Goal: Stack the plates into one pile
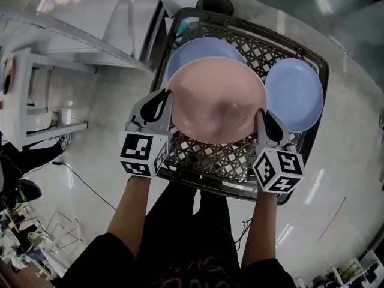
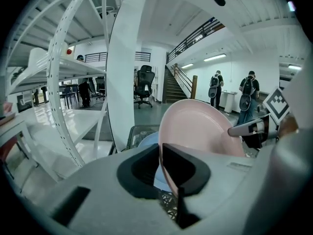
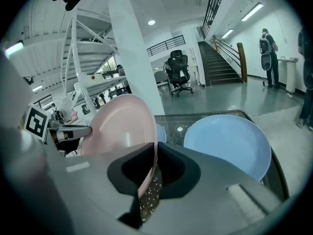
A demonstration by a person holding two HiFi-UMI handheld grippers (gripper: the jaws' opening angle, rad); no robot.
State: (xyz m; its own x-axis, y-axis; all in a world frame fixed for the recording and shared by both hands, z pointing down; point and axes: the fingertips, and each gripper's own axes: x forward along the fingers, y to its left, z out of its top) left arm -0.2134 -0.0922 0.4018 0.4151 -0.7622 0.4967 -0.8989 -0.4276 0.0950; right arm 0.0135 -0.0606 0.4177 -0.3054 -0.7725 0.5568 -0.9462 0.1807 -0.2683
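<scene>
Pinching round pink plastic plate [image 1: 217,101] by opposite rims with left gripper [image 1: 164,101], right gripper [image 1: 262,122]; keep level, centre over round blue plate [image 1: 198,48] beneath.

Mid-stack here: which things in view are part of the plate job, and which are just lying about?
Job:
- pink plate, clamped by left tongs and right tongs
- blue plate under it
- second blue plate at right
- basket holding them

Lying about:
- white shelving
- office chair
- floor cable
</scene>
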